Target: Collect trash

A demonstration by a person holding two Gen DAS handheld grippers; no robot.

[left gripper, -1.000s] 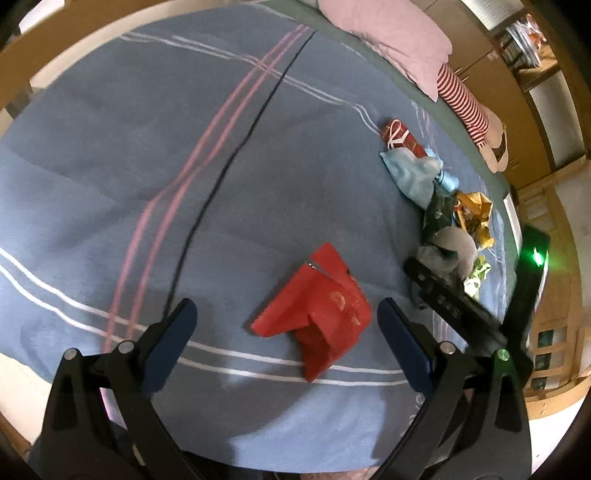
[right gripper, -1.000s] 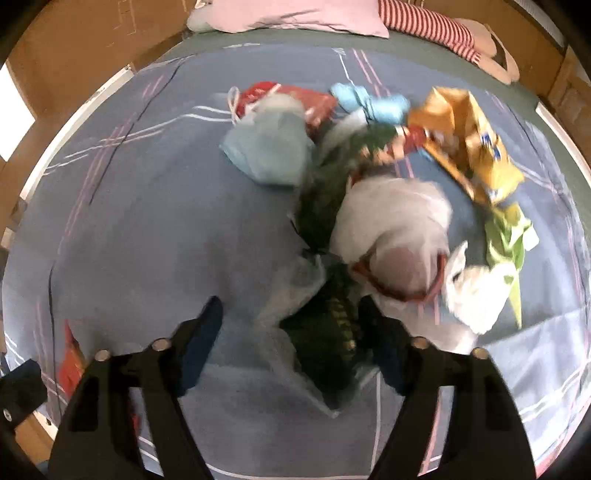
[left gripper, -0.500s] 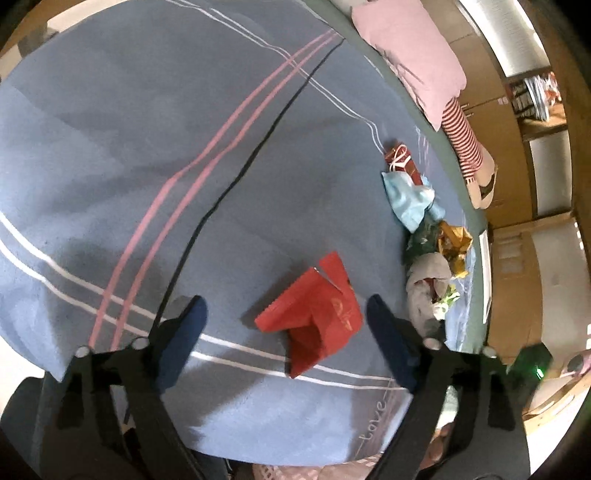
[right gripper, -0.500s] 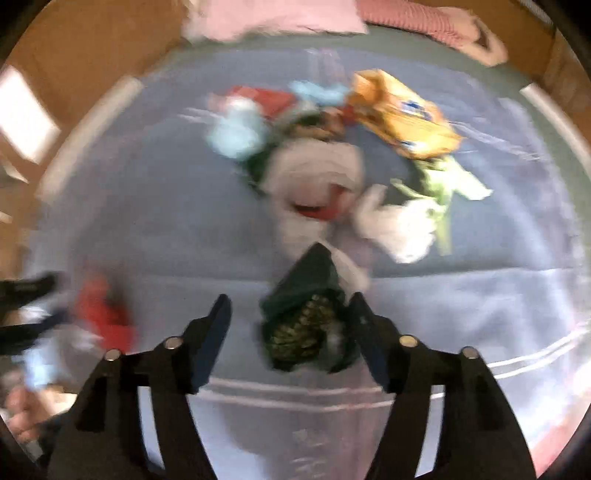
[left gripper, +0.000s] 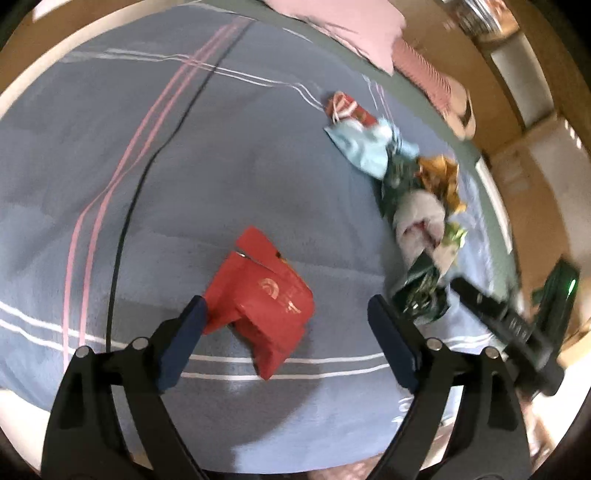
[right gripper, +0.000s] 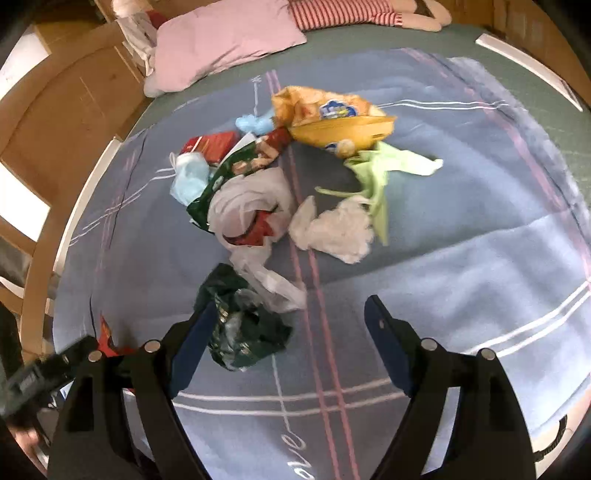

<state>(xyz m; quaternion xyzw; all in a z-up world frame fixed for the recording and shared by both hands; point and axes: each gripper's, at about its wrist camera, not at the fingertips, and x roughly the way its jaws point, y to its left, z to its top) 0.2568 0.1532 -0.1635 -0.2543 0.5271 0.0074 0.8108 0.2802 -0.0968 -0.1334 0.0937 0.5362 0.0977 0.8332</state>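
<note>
A crumpled red packet (left gripper: 266,295) lies on the blue blanket (left gripper: 184,184) between the fingers of my left gripper (left gripper: 285,308). Its jaws are opening; the left fingertip (left gripper: 194,314) is at the packet's edge, the right one stands apart. My right gripper (right gripper: 290,307) is open over the blanket. A dark green wrapper (right gripper: 240,325) lies loose just inside its left finger. Beyond it is the trash pile: a white plastic bag (right gripper: 247,206), an orange snack bag (right gripper: 332,118), a light green bag (right gripper: 376,173), crumpled white plastic (right gripper: 336,229) and a light blue mask (right gripper: 188,177).
A pink pillow (right gripper: 221,44) and a striped doll (right gripper: 351,11) lie at the head of the bed. A wooden bed frame (right gripper: 74,110) runs along the left. In the left wrist view the right gripper's black body (left gripper: 517,325) is close on the right.
My right gripper dragged the dark green wrapper out of the pile, opened and let it go on the blanket. My left gripper came closer around the red packet.
</note>
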